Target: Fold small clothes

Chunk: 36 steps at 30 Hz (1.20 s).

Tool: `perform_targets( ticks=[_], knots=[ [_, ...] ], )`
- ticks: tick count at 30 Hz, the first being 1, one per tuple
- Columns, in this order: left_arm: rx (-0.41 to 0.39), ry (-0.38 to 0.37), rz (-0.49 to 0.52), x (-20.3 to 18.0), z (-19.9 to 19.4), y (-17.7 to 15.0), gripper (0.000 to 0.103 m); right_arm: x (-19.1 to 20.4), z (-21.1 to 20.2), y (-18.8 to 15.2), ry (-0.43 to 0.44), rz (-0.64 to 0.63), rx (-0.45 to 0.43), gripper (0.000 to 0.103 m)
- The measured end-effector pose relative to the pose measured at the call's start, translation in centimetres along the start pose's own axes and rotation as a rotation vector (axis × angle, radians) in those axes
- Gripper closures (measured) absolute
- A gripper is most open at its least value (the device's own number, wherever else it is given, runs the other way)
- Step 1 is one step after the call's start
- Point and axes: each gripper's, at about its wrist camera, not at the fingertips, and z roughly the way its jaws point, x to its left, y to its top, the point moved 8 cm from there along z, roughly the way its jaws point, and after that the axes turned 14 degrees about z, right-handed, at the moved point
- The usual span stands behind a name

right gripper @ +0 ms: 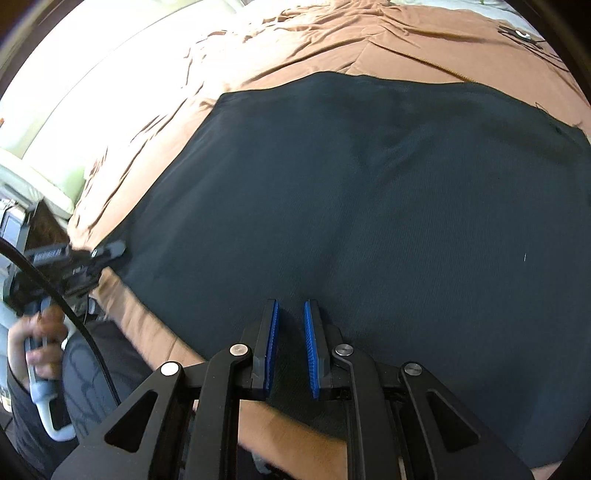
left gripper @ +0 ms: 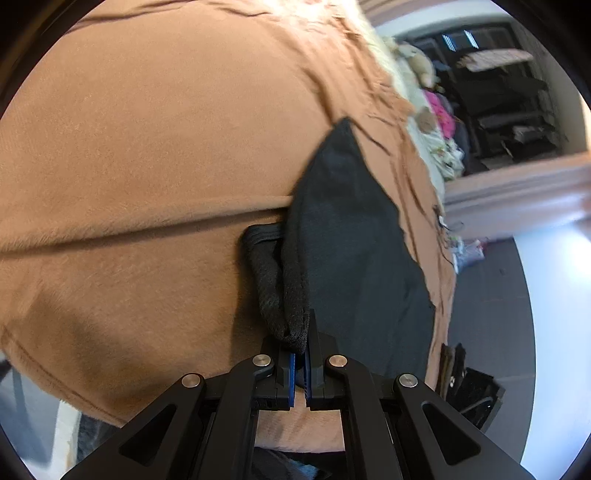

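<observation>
A black garment (right gripper: 369, 206) lies spread flat on a brown blanket (right gripper: 314, 44) that covers a bed. My right gripper (right gripper: 291, 304) hovers over the garment's near part, its blue pads (right gripper: 273, 332) a little apart with nothing between them. In the left wrist view my left gripper (left gripper: 301, 343) is shut on a thick knitted edge of the black garment (left gripper: 351, 229), which rises from the jaws and stretches away to the right over the blanket (left gripper: 147, 147). From the right wrist view, the left gripper (right gripper: 107, 253) sits at the garment's left corner, held by a hand (right gripper: 37, 343).
The bed's right edge drops to a grey floor (left gripper: 487, 295). A heap of pale and pink clothes (left gripper: 439, 114) lies further along that edge. White pillows (right gripper: 55, 192) line the bed's left side. A small corded device (right gripper: 522, 35) rests on the blanket at the far right.
</observation>
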Motion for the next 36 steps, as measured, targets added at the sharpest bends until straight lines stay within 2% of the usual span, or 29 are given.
perform_targets(
  ticks=[2,8,15,24,29,36],
  knots=[
    [-0.003,-0.006,0.024,-0.6,-0.1,0.1,0.101,-0.4,-0.7,-1.2,0.043,0.033,0.009,0.093],
    [-0.027,-0.053,0.025,-1.6,-0.4,0.8,0.101,-1.0,-1.5,-3.7,0.069,0.063,0.000,0.093],
    [-0.054,-0.119,0.106,-6.2,-1.7,2.3,0.101,-2.4,-4.3,-2.2,0.099,0.131,-0.092,0.093],
    [-0.059,-0.153,0.190,-11.7,-1.6,4.0,0.101,-2.5,-2.8,-2.2,0.125,0.165,-0.090,0.093],
    [-0.053,-0.170,0.218,-13.7,-1.1,4.6,0.101,-3.1,-0.3,-3.4,0.120,0.213,-0.063,0.093],
    [-0.041,-0.208,0.279,-17.8,-0.5,5.0,0.101,-3.2,-0.5,-5.2,0.125,0.205,-0.087,0.094]
  ],
)
